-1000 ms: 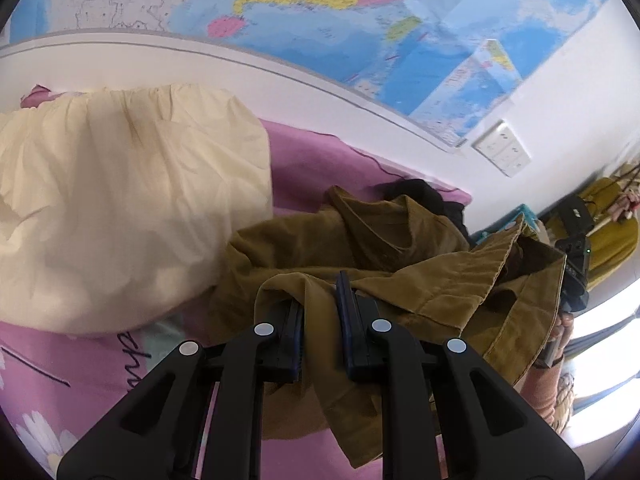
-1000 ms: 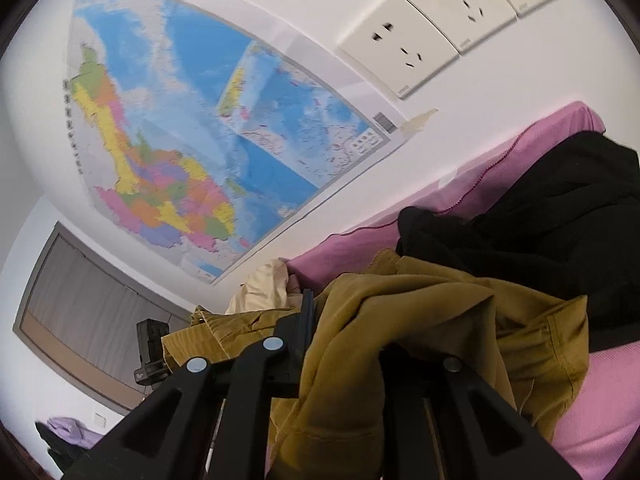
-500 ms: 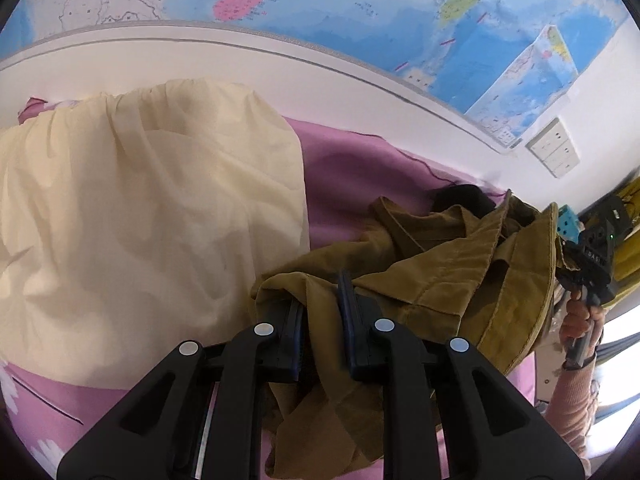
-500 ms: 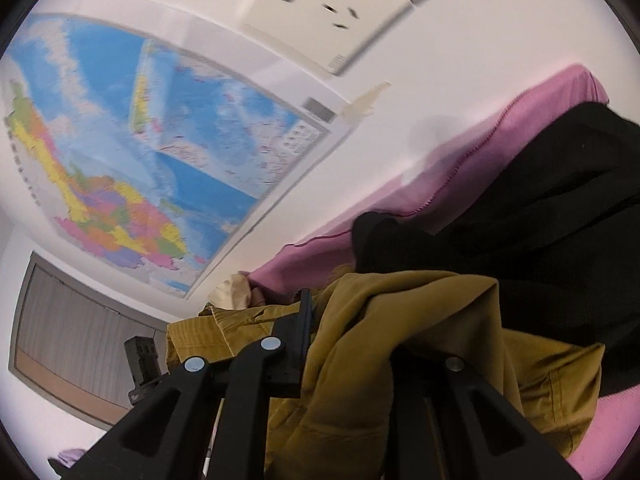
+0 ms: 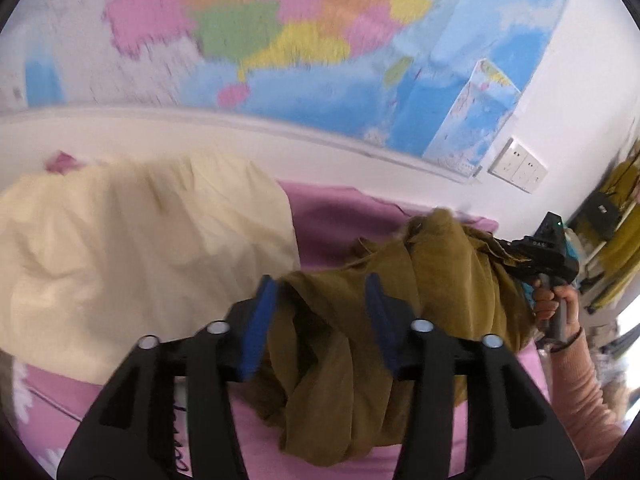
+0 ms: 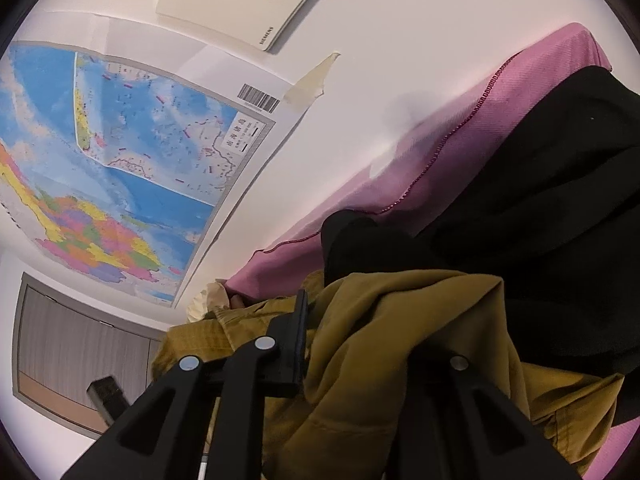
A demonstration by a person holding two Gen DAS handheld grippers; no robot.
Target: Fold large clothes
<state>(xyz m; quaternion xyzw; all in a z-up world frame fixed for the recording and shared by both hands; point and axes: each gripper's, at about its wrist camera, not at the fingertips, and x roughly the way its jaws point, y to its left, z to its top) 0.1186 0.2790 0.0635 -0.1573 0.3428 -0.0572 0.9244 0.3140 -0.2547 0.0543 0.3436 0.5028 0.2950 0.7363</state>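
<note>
An olive-brown garment (image 5: 400,320) hangs bunched above the pink bed sheet (image 5: 340,216). My left gripper (image 5: 320,300) now has its blue-padded jaws spread wide, with the cloth draped loosely between them. My right gripper (image 6: 360,340) is shut on the same garment (image 6: 400,340), which covers its right finger. In the left wrist view the right gripper (image 5: 548,252) holds the garment's far end up, with a hand in a pink sleeve behind it.
A cream pillow (image 5: 140,252) lies on the bed at the left. A black garment (image 6: 520,220) lies on the sheet by the wall. A world map (image 5: 280,40) and wall sockets (image 5: 518,166) are on the white wall. Yellow clothes (image 5: 624,240) hang at far right.
My left gripper's jaws have opened from shut on the garment to wide apart. The right gripper has lifted its end of the garment closer to the wall.
</note>
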